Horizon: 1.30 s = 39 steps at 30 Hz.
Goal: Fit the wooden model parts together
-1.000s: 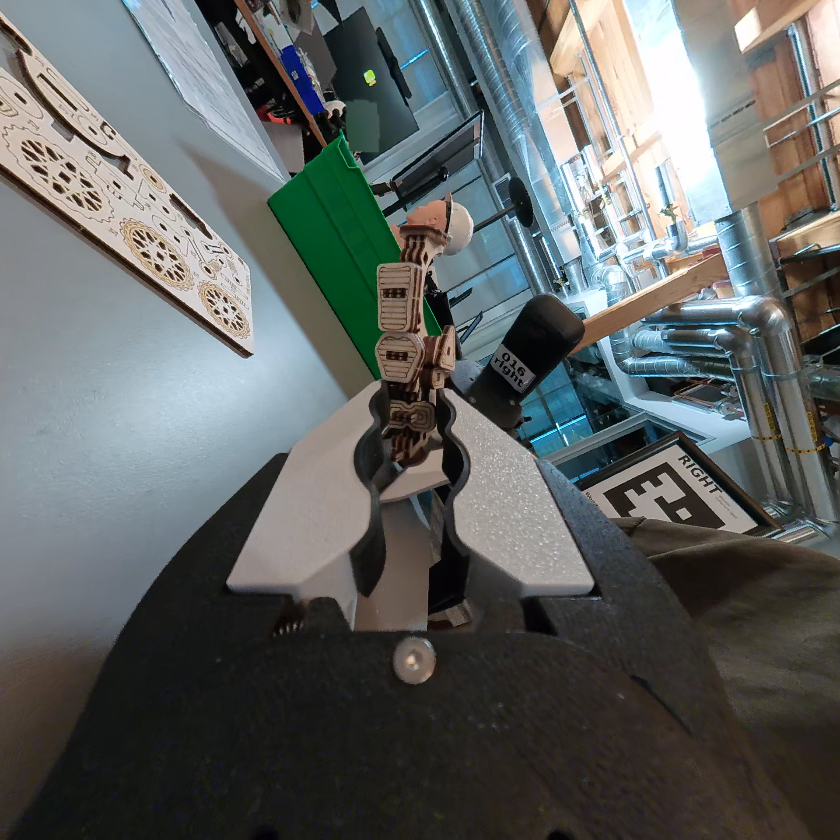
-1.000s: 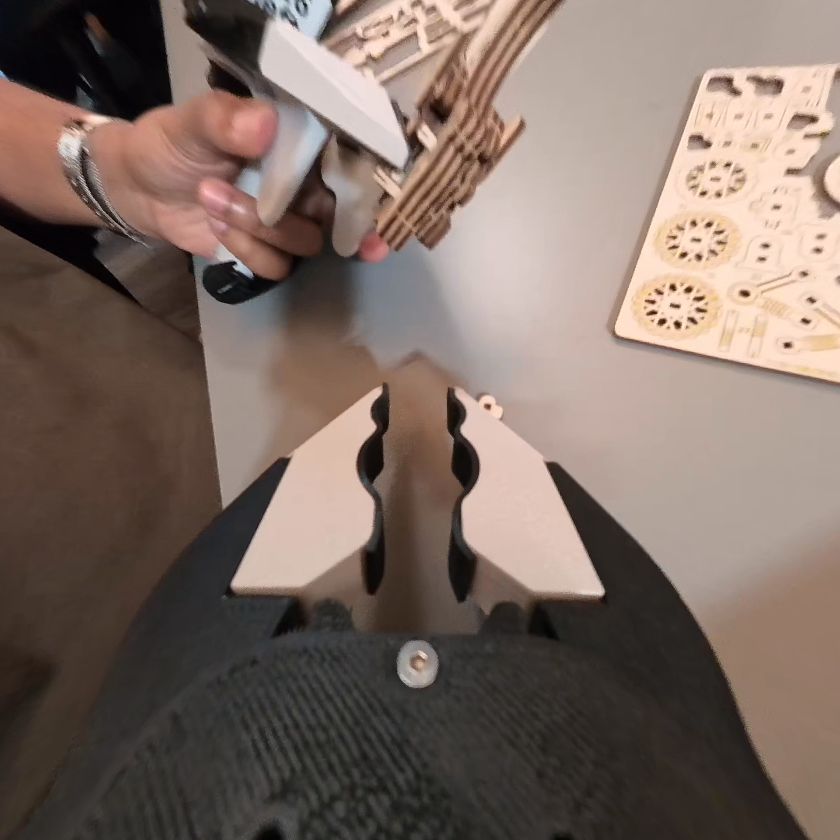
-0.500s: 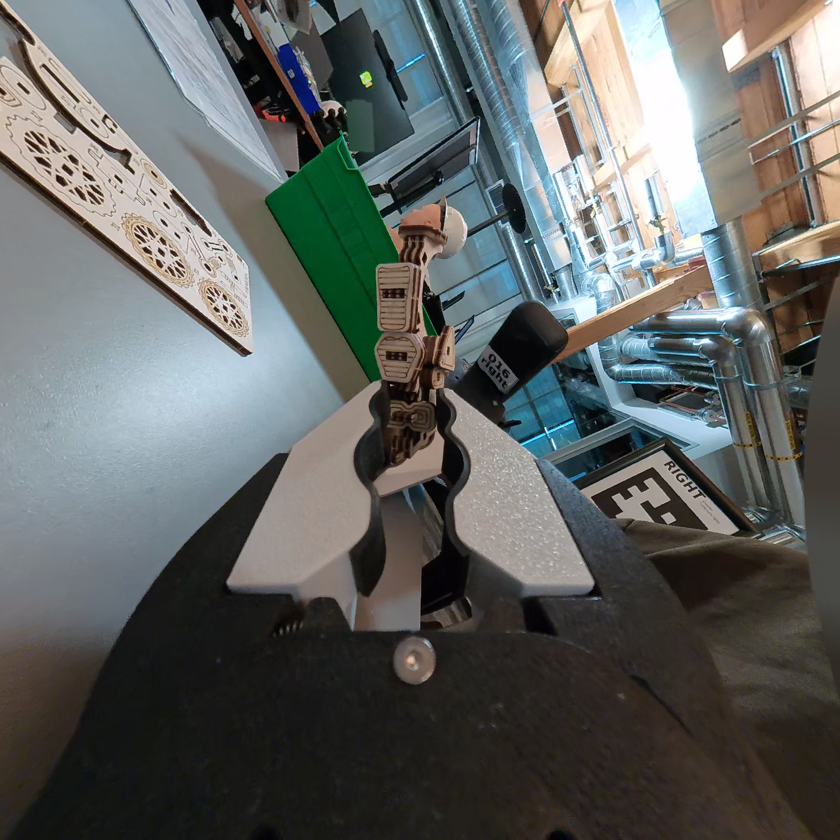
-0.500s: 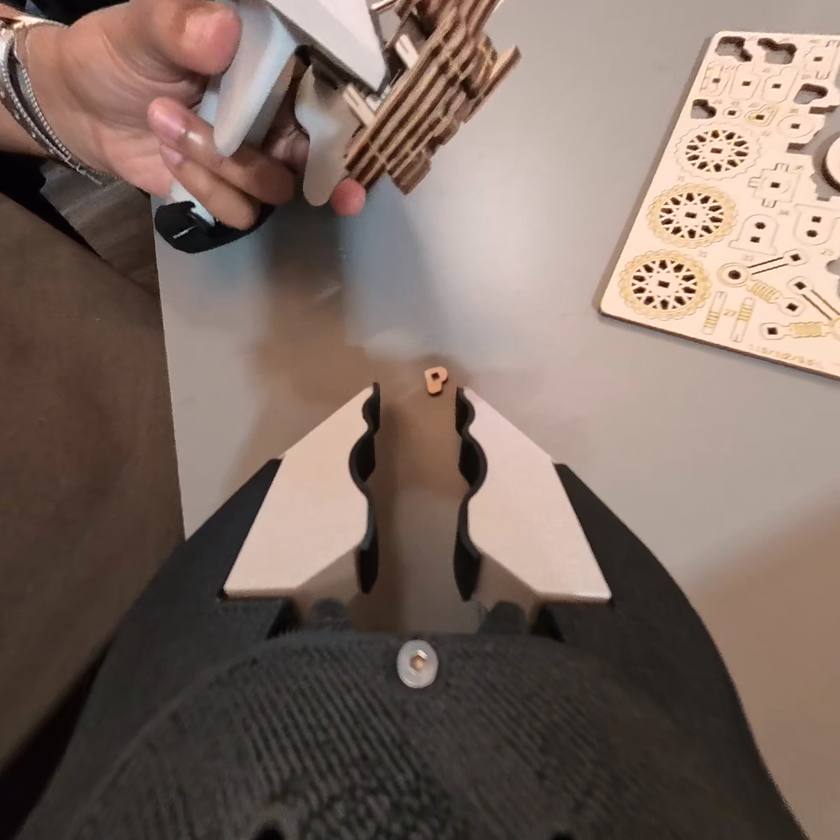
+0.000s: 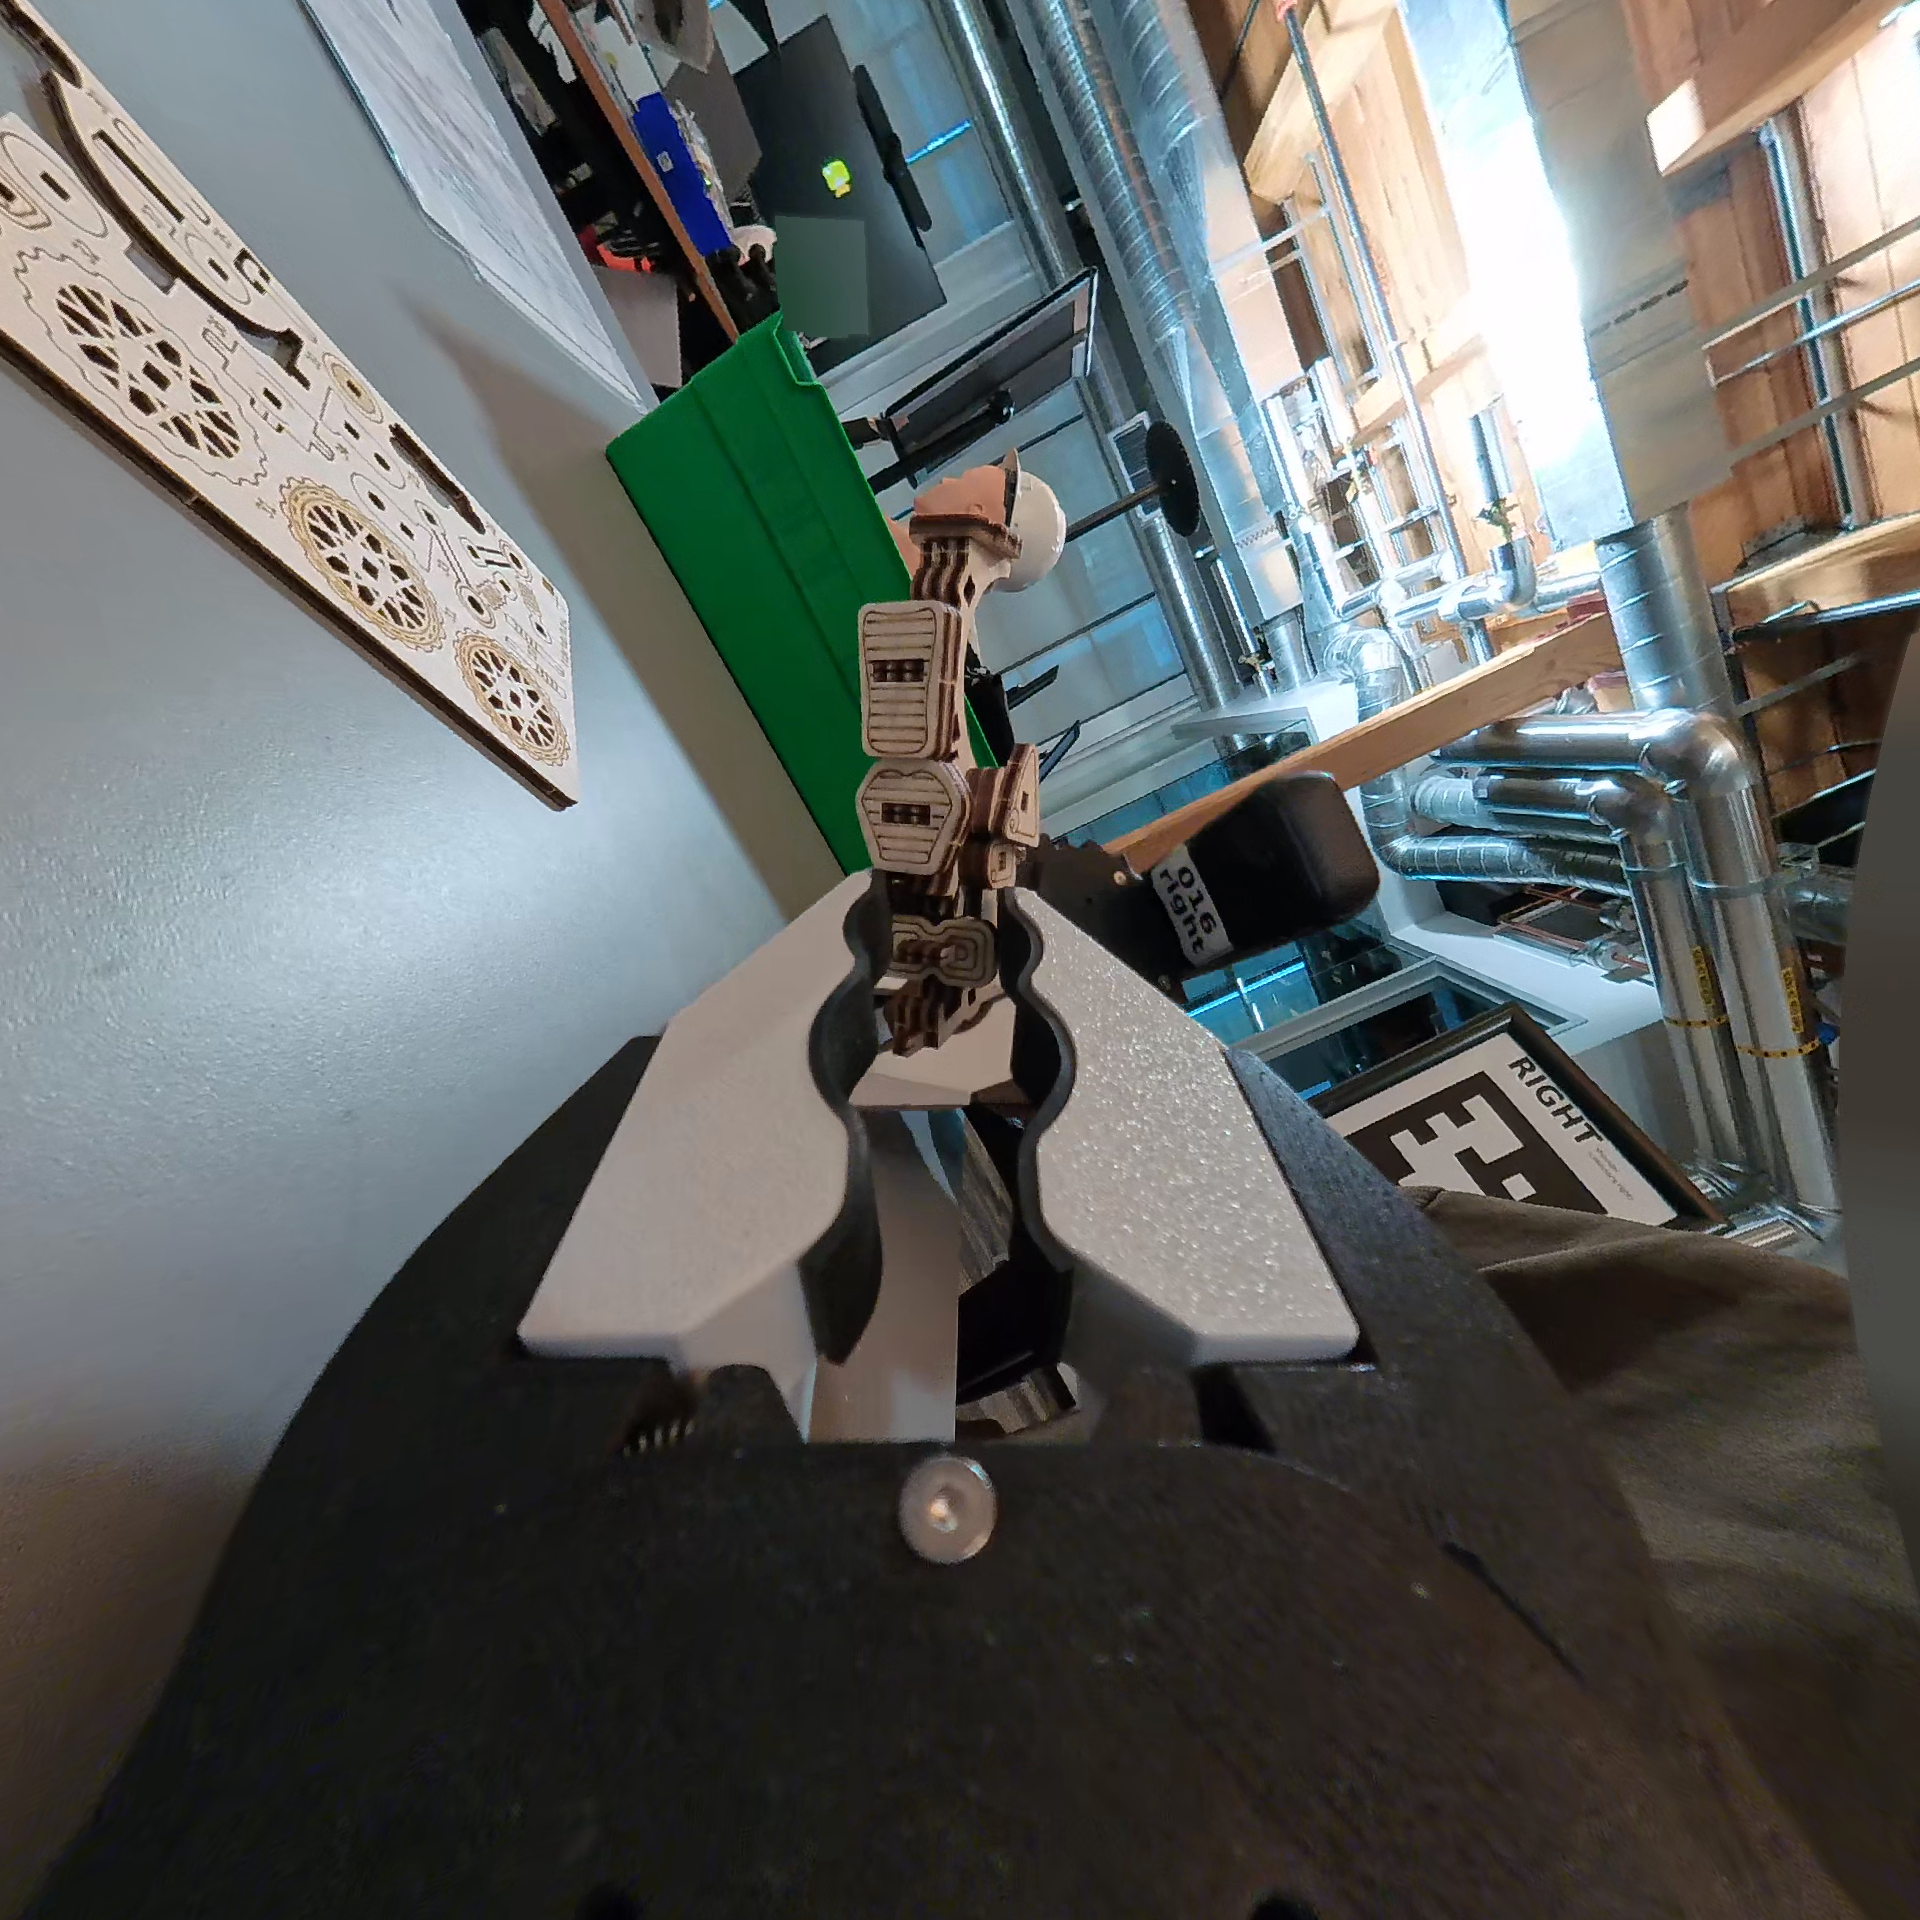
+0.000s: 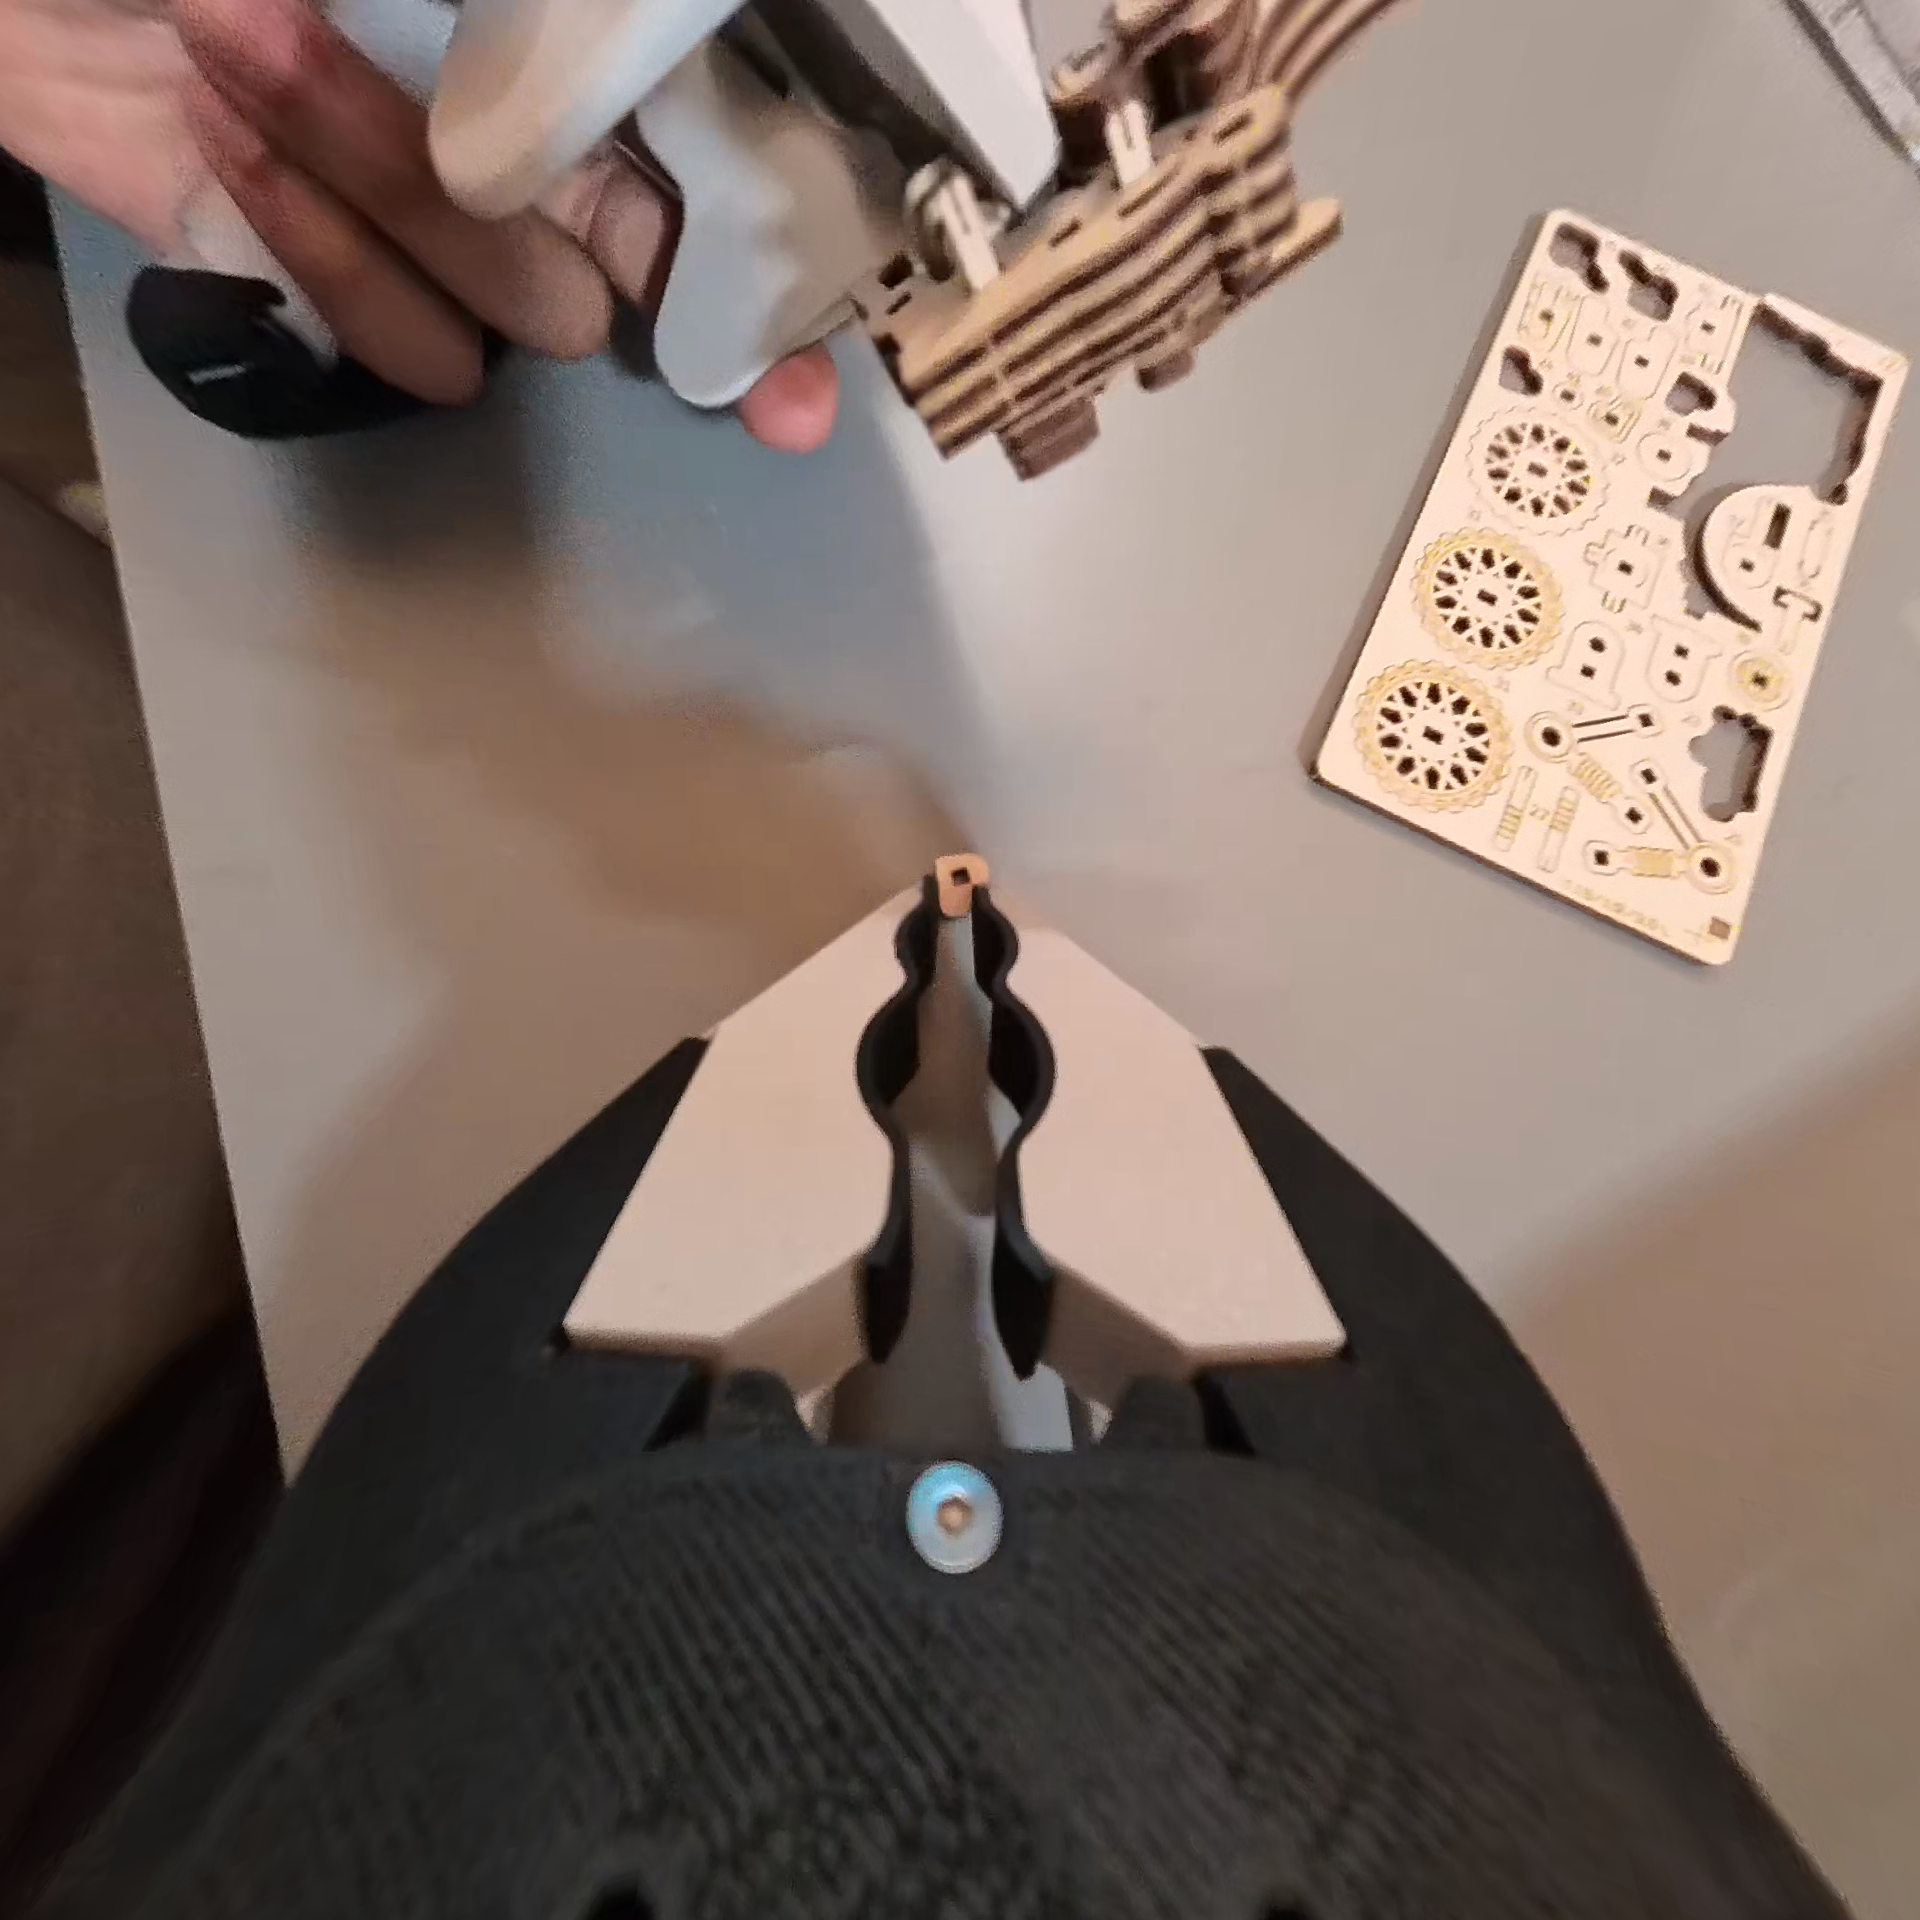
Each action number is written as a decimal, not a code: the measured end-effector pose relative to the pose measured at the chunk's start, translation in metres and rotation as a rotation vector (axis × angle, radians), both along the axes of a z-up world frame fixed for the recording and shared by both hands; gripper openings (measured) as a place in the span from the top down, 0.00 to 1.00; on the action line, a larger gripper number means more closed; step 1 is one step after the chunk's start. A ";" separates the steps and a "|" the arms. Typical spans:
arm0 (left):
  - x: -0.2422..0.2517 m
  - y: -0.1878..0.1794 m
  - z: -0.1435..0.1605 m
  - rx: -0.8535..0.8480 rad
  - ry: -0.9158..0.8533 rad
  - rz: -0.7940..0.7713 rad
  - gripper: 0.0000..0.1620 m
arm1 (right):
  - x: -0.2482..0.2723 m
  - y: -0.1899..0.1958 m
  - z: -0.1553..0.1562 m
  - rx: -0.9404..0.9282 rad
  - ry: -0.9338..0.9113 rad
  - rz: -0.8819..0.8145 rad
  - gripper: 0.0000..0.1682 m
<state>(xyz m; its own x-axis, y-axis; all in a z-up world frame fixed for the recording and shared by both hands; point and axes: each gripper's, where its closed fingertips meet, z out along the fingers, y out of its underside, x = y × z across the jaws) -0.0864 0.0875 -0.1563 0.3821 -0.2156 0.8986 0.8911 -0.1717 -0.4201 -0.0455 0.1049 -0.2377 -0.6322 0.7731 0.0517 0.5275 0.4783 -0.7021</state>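
Observation:
My left gripper (image 5: 935, 925) is shut on the lower end of a layered wooden model assembly (image 5: 914, 748), which stands upright above the jaws. The right wrist view shows the same assembly (image 6: 1101, 312) at the top, held over the grey table (image 6: 623, 675) by the left gripper's grey fingers (image 6: 727, 301) and a hand (image 6: 343, 197). My right gripper (image 6: 957, 914) sits low over the table, its tips shut on a small tan wooden piece (image 6: 958, 881). It is below the assembly and apart from it.
A flat wooden parts sheet (image 6: 1621, 582) with gear cut-outs lies on the table at right; it also shows in the left wrist view (image 5: 281, 468). A green bin (image 5: 769, 582) stands at the far table end. The other gripper's black handle (image 5: 1278, 862) and a framed marker board (image 5: 1496, 1132) are behind. Across from one pair of fingers to the other is roughly 9 cm.
My right gripper moved forward to the small piece on the table and closed on it. The left gripper with the assembly shifted up and right in the right wrist view.

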 end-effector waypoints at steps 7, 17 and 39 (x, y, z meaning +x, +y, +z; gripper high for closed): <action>0.005 0.001 -0.004 -0.036 0.068 -0.006 0.90 | -0.008 0.002 0.033 0.049 0.161 -0.043 0.97; 0.022 0.005 -0.030 -0.231 0.405 -0.046 0.89 | 0.008 -0.014 0.071 -0.048 0.147 -0.029 0.97; 0.047 0.008 -0.034 -0.290 0.690 -0.095 0.89 | 0.017 -0.016 0.057 0.003 -0.003 -0.053 0.97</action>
